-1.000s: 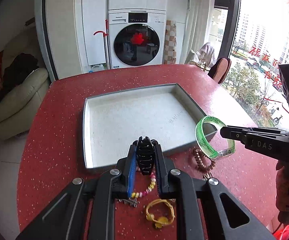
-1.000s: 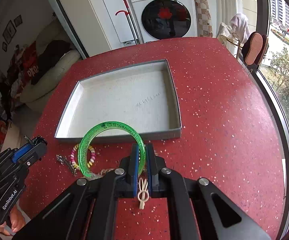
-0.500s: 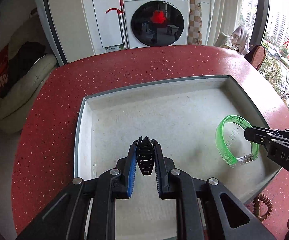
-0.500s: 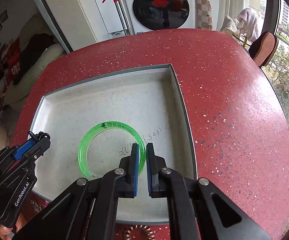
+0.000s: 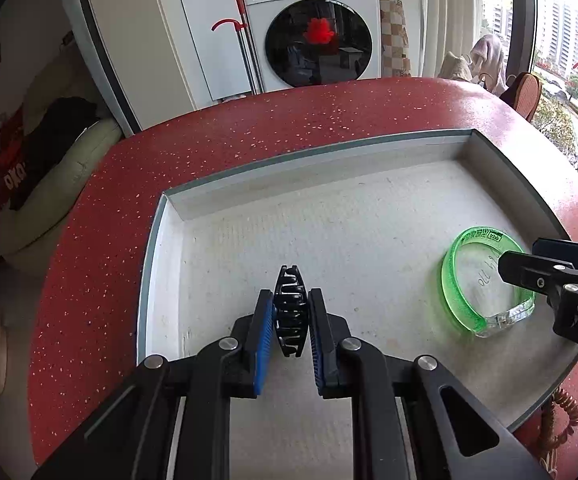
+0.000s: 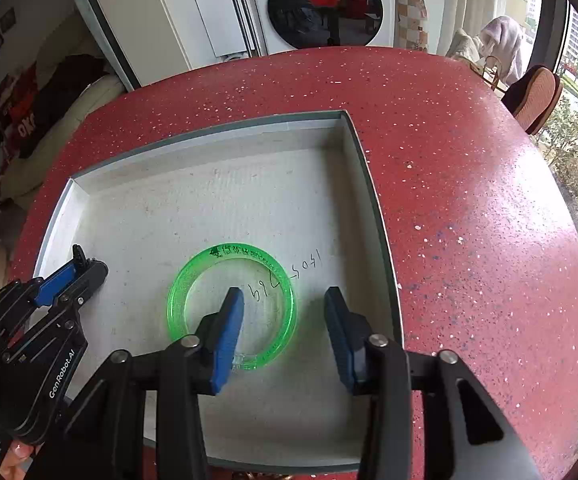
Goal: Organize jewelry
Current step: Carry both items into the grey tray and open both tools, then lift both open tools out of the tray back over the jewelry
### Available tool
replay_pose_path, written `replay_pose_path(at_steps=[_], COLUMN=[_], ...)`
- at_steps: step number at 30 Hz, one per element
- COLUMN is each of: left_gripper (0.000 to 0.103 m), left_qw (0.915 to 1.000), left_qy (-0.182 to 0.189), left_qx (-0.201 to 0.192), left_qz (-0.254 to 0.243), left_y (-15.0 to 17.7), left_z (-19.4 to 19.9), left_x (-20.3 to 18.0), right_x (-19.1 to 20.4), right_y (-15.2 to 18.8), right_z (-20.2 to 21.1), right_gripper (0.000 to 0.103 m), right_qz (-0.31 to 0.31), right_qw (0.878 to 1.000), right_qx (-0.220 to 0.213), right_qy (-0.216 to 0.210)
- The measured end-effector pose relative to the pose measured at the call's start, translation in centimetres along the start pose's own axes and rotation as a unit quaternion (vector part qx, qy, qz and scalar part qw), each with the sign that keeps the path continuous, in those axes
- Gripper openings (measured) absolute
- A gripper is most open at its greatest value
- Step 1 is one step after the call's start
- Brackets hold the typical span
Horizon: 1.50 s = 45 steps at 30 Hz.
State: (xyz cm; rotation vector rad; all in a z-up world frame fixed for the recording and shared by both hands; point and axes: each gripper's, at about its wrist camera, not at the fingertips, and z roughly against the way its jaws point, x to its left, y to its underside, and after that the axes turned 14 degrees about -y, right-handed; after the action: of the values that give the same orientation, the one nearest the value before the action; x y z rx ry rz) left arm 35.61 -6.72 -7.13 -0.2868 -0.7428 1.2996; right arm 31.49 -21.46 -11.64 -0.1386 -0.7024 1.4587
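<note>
A shallow grey tray (image 5: pixel 313 152) (image 6: pixel 373 200) sits on the red table. My left gripper (image 5: pixel 289 304) is shut on a black hair claw clip (image 5: pixel 289 308) and holds it low over the tray's left part. It also shows at the left of the right wrist view (image 6: pixel 85 264). A green translucent bangle (image 6: pixel 231 306) (image 5: pixel 485 280) lies flat on the tray floor at the right. My right gripper (image 6: pixel 285 304) is open just above it, one finger over the ring's inside and one outside. It shows at the right edge of the left wrist view (image 5: pixel 529 268).
A brown spiral hair tie (image 5: pixel 565 412) lies on the table just outside the tray's near right corner. Handwriting (image 6: pixel 289 276) marks the tray floor. A washing machine (image 5: pixel 313 28), a sofa (image 5: pixel 49 184) and a chair (image 6: pixel 537 96) stand beyond the table.
Both grippers moved forward from the table's near side over the tray. My right gripper opened and let the green bangle go onto the tray floor. The left still holds the clip.
</note>
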Motion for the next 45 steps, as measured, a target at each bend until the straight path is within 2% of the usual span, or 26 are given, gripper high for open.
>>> replay_pose_path(at_steps=[1, 2, 3, 4, 5, 12, 15, 16, 17, 19, 22, 24, 27, 30, 32, 36, 40, 45], left_gripper=[0.036, 0.049, 0.066, 0.101, 0.103, 0.103, 0.103, 0.103, 0.103, 0.103, 0.103, 0.103, 0.103, 0.103, 0.103, 0.103, 0.103, 0.103], left_qw=[1.0000, 1.0000, 1.0000, 0.9999, 0.9996, 0.9987, 0.9979, 0.9976, 0.9973, 0.9967, 0.9963, 0.9966, 0.9955, 0.9941, 0.9937, 0.9961, 0.9980, 0.9967], left_qy=[0.000, 0.000, 0.000, -0.003, -0.011, -0.003, 0.017, 0.024, 0.032, 0.047, 0.052, 0.035, 0.029, 0.024, 0.015, -0.001, 0.019, 0.034], left_qx=[-0.003, -0.004, -0.003, -0.004, -0.011, -0.037, -0.043, -0.044, -0.042, -0.037, -0.042, -0.050, -0.050, -0.046, -0.047, -0.035, -0.010, 0.008], left_qz=[0.001, 0.004, 0.008, 0.015, 0.022, 0.034, 0.045, 0.049, 0.051, 0.054, 0.054, 0.056, 0.075, 0.095, 0.101, 0.082, 0.059, 0.073], left_y=[0.0, -0.1, -0.1, -0.1, -0.1, 0.3, 1.0, 1.3, 1.8, 2.8, 5.0, 6.7, 9.3, 11.5, 12.9, 15.0, 16.7, 17.3], left_z=[0.2, 0.3, 0.4, 0.5, 0.8, 3.5, 5.1, 5.7, 6.3, 7.3, 9.3, 10.8, 12.4, 13.7, 14.3, 14.4, 13.9, 13.6], left_x=[0.2, 0.2, 0.3, 0.6, 0.9, 1.7, 2.7, 3.0, 3.2, 3.8, 4.3, 4.5, 5.4, 6.2, 6.6, 6.0, 5.1, 5.1], right_x=[0.1, 0.1, 0.2, 0.2, 0.3, 0.3, 0.5, 0.7, 0.8, 1.1, 1.7, 2.3, 3.1, 3.7, 3.8, 3.7, 3.0, 2.1], right_y=[0.0, 0.1, 0.0, 0.1, 0.1, 1.3, 2.2, 2.6, 3.0, 3.8, 5.2, 6.3, 7.6, 9.2, 10.6, 13.5, 15.8, 17.3], right_z=[0.4, 0.7, 1.1, 1.6, 2.0, 5.0, 6.1, 6.6, 7.0, 8.1, 9.1, 9.7, 10.0, 10.1, 10.5, 11.1, 11.1, 11.1], right_gripper=[0.051, 0.051, 0.051, 0.051, 0.051, 0.053, 0.069, 0.083, 0.092, 0.103, 0.103, 0.103, 0.103, 0.103, 0.103, 0.103, 0.103, 0.103], right_qz=[0.001, 0.001, -0.001, -0.004, -0.006, -0.015, -0.016, -0.015, -0.013, -0.010, -0.006, 0.000, 0.007, 0.012, 0.009, 0.007, 0.001, 0.004], right_qw=[1.000, 1.000, 1.000, 1.000, 1.000, 0.998, 0.997, 0.996, 0.995, 0.993, 0.991, 0.990, 0.992, 0.995, 0.996, 0.997, 0.998, 0.999], right_qx=[-0.005, -0.008, -0.012, -0.016, -0.021, -0.048, -0.060, -0.069, -0.081, -0.103, -0.111, -0.113, -0.094, -0.070, -0.070, -0.072, -0.055, -0.039], right_qy=[-0.003, -0.007, -0.011, -0.015, -0.018, -0.031, -0.041, -0.045, -0.047, -0.060, -0.079, -0.082, -0.085, -0.071, -0.062, -0.033, -0.022, -0.004])
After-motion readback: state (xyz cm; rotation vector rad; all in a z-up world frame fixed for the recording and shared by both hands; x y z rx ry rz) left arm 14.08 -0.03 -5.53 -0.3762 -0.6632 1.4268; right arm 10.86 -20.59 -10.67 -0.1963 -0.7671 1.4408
